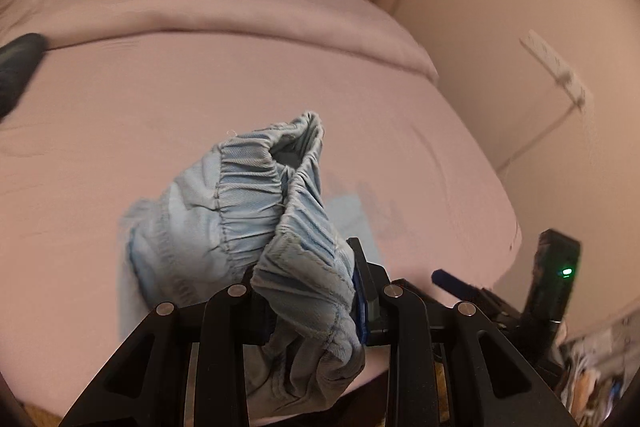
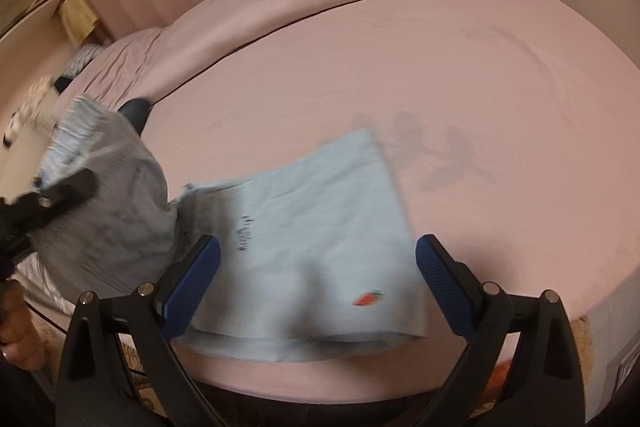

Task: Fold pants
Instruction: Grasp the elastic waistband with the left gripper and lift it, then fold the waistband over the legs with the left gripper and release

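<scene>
the pants (image 2: 304, 251) are light blue, thin and limp, so they will sag and bunch wherever they are not held; they look light and not slippery. the stitched, gathered waistband (image 1: 256, 187) is the firmest part and the best place to take hold, with the leg hems as the other good grip.

the left gripper (image 1: 308, 303) is clamped on a bunched fistful of that waistband, lifted off the bed (image 1: 200, 87) near its front edge. the right gripper (image 2: 316, 279) has its blue pads (image 2: 192, 279) spread wide with nothing between them, hovering over the flat part of the cloth.

that flat part lies on the bed by the front edge, a small red mark (image 2: 368, 298) facing up. the long axis seems to run from the raised waistband at the left of the right wrist view across to the flat end at the right, roughly along the front edge, though blur makes this uncertain.
</scene>
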Motion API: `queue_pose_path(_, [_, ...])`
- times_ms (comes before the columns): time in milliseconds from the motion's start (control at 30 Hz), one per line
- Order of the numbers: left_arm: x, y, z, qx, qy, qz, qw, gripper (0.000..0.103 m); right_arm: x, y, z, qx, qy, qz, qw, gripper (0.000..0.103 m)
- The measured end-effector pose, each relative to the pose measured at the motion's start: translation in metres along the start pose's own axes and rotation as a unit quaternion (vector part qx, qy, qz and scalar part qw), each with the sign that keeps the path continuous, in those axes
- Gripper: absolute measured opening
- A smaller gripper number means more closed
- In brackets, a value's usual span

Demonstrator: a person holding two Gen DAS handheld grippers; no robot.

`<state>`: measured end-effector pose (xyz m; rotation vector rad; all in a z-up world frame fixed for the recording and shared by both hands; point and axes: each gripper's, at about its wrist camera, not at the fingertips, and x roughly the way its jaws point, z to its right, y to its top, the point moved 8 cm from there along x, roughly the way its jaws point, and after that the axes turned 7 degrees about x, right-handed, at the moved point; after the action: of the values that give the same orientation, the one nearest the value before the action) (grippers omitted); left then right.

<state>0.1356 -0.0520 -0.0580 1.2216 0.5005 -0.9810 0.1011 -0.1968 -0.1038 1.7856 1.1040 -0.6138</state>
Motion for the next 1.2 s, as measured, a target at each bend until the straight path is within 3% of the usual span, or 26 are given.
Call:
queue_pose_path(200, [0.063, -0.015, 0.019, -0.023, -0.038, -0.078, 0.9960, 0.028, -0.003, -0.008, 0.039, 0.038, -0.025, -0.012, 0.999, 0.099])
queue_pose_path(233, [0.068, -0.017, 0.020, -0.028, -0.035, -0.084, 0.9955, 0.032, -0.004, -0.010, 0.044, 0.049, -0.018, -0.018, 0.998, 0.099])
queue_pose_path(333, [0.074, -0.015, 0.032, -0.037, -0.071, -0.095, 0.9922, 0.071, -0.010, -0.014, 0.054, 0.062, -0.015, -0.018, 0.998, 0.099])
queue_pose_path(400, [0.064, -0.013, 0.045, -0.038, -0.106, -0.085, 0.9900, 0.077, -0.012, -0.015, 0.060, 0.060, -0.030, -0.015, 0.998, 0.099])
queue_pose_path(433, [0.060, -0.011, 0.047, -0.032, -0.103, -0.078, 0.9911, 0.077, -0.013, -0.015, 0.061, 0.060, -0.035, -0.014, 0.997, 0.099])
queue_pose_path(533, [0.033, -0.002, 0.040, -0.006, -0.070, -0.045, 0.9965, 0.078, -0.014, -0.015, 0.064, 0.068, -0.033, -0.014, 0.997, 0.099])
queue_pose_path(633, [0.007, 0.002, 0.017, -0.009, -0.041, -0.019, 0.9989, 0.090, -0.016, -0.011, 0.058, 0.059, -0.026, -0.010, 0.998, 0.099])
queue_pose_path(700, [-0.011, -0.002, -0.007, -0.020, -0.009, 0.002, 0.9998, 0.092, -0.017, -0.010, 0.045, 0.043, -0.016, -0.008, 0.999, 0.099])
queue_pose_path(867, [-0.044, -0.034, -0.074, -0.061, 0.086, 0.015, 0.9943, 0.092, -0.007, -0.018, -0.018, -0.013, 0.088, -0.040, 0.995, 0.085])
queue_pose_path(967, [-0.051, -0.055, -0.101, -0.091, 0.104, 0.007, 0.9904, 0.092, 0.018, -0.033, -0.055, -0.046, 0.131, -0.087, 0.987, 0.079])
queue_pose_path(1133, [-0.053, -0.086, -0.127, -0.121, 0.140, -0.010, 0.9827, 0.092, 0.084, -0.060, -0.061, -0.063, 0.083, -0.151, 0.983, 0.080])
queue_pose_path(1200, [-0.053, -0.094, -0.139, -0.132, 0.139, -0.016, 0.9813, 0.092, 0.087, -0.062, -0.067, -0.094, 0.068, -0.133, 0.984, 0.080])
